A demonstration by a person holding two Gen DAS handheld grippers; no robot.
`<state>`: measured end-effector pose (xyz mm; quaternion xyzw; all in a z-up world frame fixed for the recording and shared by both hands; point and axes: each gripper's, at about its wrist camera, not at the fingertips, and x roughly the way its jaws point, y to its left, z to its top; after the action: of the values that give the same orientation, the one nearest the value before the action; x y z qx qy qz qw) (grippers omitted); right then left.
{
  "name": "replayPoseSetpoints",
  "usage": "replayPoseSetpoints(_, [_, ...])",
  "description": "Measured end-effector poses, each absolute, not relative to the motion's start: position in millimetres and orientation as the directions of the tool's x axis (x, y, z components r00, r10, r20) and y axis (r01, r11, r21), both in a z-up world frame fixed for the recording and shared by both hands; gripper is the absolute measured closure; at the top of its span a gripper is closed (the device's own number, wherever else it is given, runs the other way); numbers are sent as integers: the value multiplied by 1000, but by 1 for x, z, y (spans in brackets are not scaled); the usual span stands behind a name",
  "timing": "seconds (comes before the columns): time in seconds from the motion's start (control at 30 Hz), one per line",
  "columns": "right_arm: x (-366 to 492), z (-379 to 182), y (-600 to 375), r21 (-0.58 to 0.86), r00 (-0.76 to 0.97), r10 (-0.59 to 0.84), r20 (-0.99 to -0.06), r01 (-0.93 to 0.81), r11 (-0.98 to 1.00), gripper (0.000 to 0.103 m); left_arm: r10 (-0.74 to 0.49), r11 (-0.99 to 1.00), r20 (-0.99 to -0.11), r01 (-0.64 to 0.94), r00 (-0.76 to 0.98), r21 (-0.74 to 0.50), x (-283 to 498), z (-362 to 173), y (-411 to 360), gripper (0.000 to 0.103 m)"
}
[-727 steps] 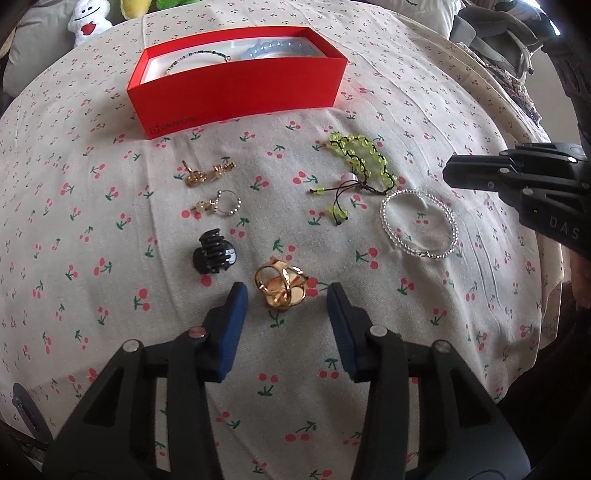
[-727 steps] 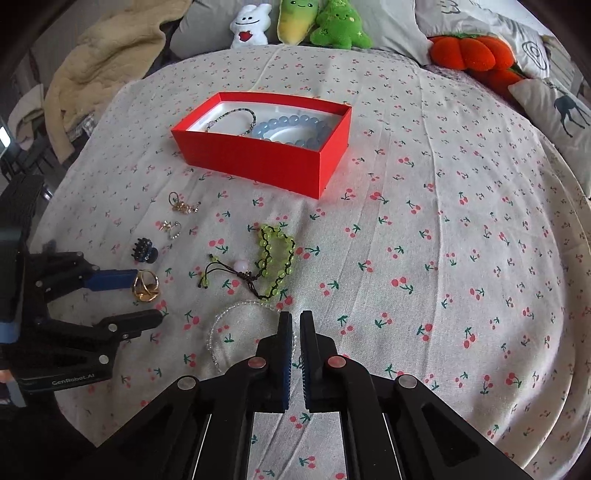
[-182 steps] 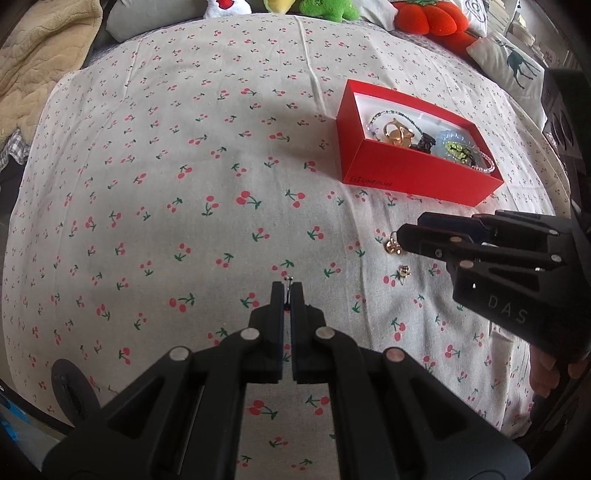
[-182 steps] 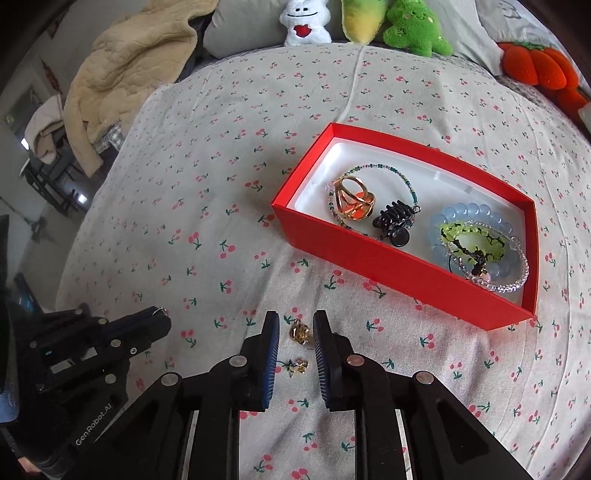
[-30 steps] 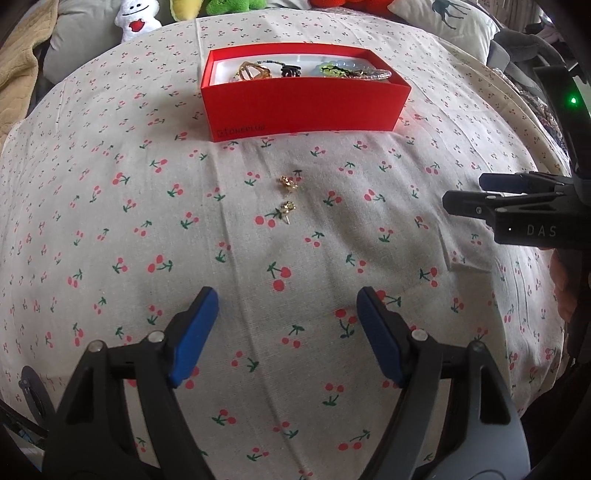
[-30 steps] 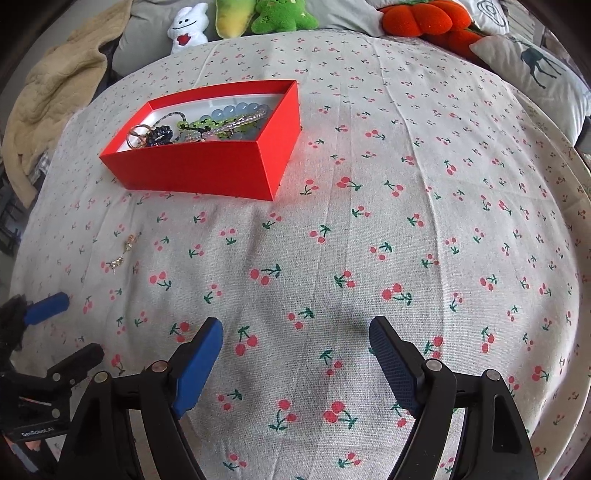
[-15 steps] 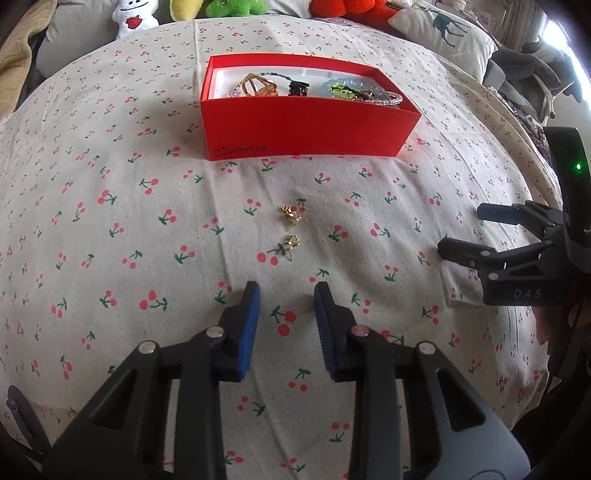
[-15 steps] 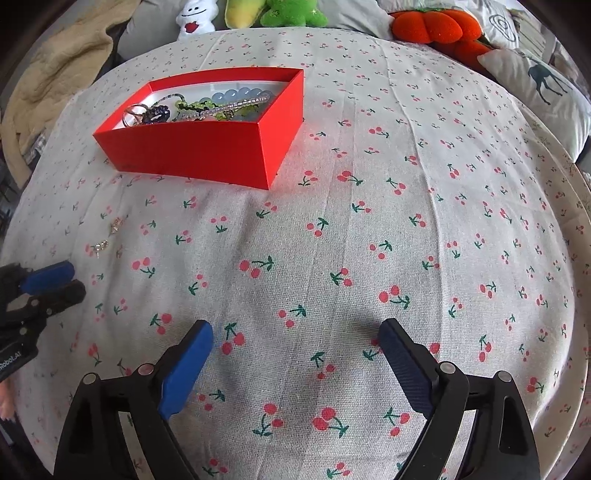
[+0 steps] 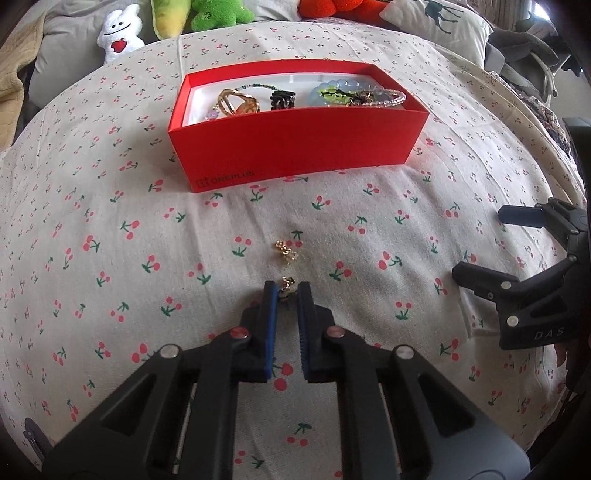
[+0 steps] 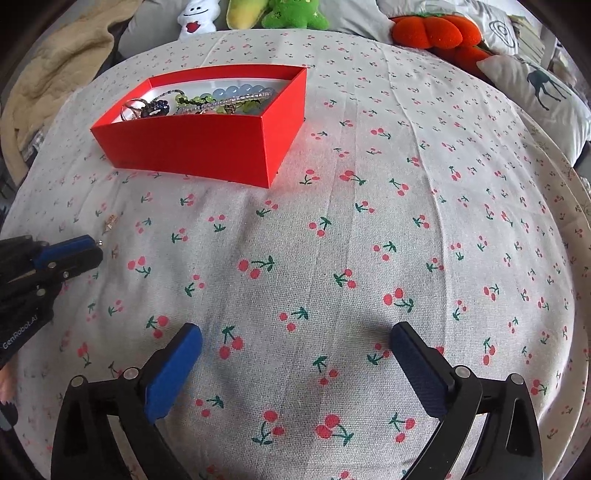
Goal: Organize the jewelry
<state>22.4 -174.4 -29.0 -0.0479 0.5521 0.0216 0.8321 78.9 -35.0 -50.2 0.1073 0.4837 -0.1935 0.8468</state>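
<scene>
**Left gripper closes around a gold earring near the red box**

The left gripper (image 9: pixel 284 291) is down on the cherry-print cloth (image 9: pixel 110 221), on the near side of the red box (image 9: pixel 295 147). Its jaws stand close together with a small gold earring (image 9: pixel 287 283) at their tips; whether the blue pads actually pinch it or only flank it is hard to tell, as the piece is tiny and partly hidden between them. A second gold earring (image 9: pixel 286 251) lies loose on the cloth just beyond, between the first one and the box, well short of the box wall.

Inside the box, a gold clip (image 9: pixel 236 103), a black claw clip (image 9: pixel 282 99), pale blue beads (image 9: pixel 343 86) and a green bracelet (image 9: pixel 332 94) lie in a heap. The near wall cuts off their lower parts, so how they overlap is unclear.

The right gripper (image 10: pixel 295 347) hangs off to the right of the box with its jaws wide apart and nothing between them. In the left wrist view only its tips show at the frame edge.

Plush toys (image 10: pixel 291 13) sit behind the box, cut off by the frame.
</scene>
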Motion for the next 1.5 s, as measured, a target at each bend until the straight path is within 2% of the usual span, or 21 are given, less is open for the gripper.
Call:
replayPoseSetpoints(0.13, [27, -27, -173, -45, 372, -7, -928, -92, 995, 0, -205, 900, -861, 435, 466, 21, 76, -48, -36, 92])
replayPoseSetpoints(0.93, [52, -32, -56, 23, 386, 148, -910, -309, 951, 1, -139, 964, -889, 263, 436, -21, 70, -32, 37, 92])
replayPoseSetpoints(1.0, [53, -33, -51, 26, 399, 162, -902, -324, 946, 4, -139, 966, -893, 257, 428, -27, 69, -33, 40, 92])
replayPoseSetpoints(1.27, [65, -34, -47, -6, 457, 162, -875, -345, 938, 40, -158, 963, -894, 265, 419, -46, 65, -30, 46, 92])
replayPoseSetpoints(1.5, [66, -33, -37, -12, 450, 185, -874, -399, 917, 58, -167, 961, -899, 269, 405, -57, 66, -31, 45, 92])
